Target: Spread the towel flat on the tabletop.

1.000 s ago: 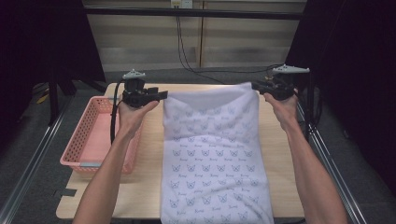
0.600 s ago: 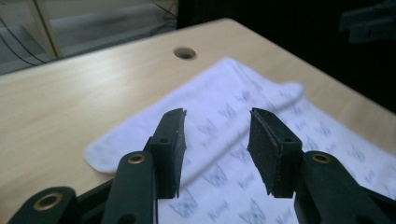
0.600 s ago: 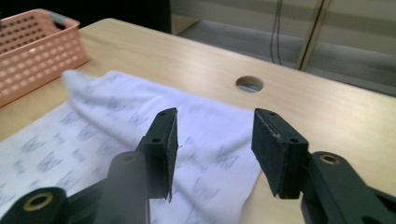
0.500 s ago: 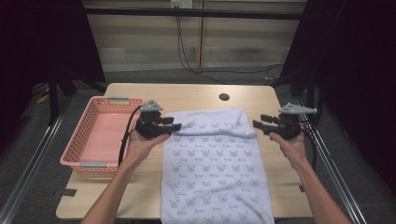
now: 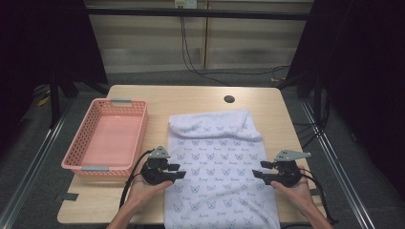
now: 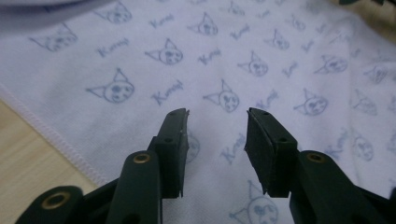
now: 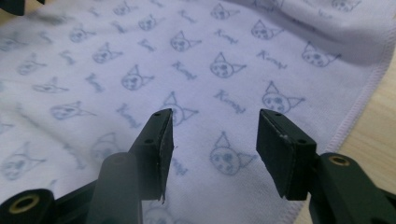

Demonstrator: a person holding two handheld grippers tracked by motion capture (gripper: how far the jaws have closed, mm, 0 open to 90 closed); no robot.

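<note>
A white towel [image 5: 219,167] printed with small blue cat faces lies along the table, its far end folded over into a rumpled band [image 5: 212,125] and its near end hanging past the front edge. My left gripper [image 5: 174,171] hovers at the towel's left edge, open, nothing between its jaws. In the left gripper view the gripper [image 6: 217,133] points over the towel [image 6: 243,60], close to its stitched hem. My right gripper [image 5: 260,170] is at the towel's right edge, also open. The right gripper view shows that gripper [image 7: 215,137] above the towel [image 7: 140,60] near its right hem.
A pink plastic basket [image 5: 76,162] sits on the left of the wooden table [image 5: 191,98], just beyond my left hand. A small round hole [image 5: 229,99] marks the far table top. Metal frame rails run along both sides.
Both grippers have drawn back from the table's far end to the near half. The towel's far edge has been folded over toward me and released; both grippers now stand open.
</note>
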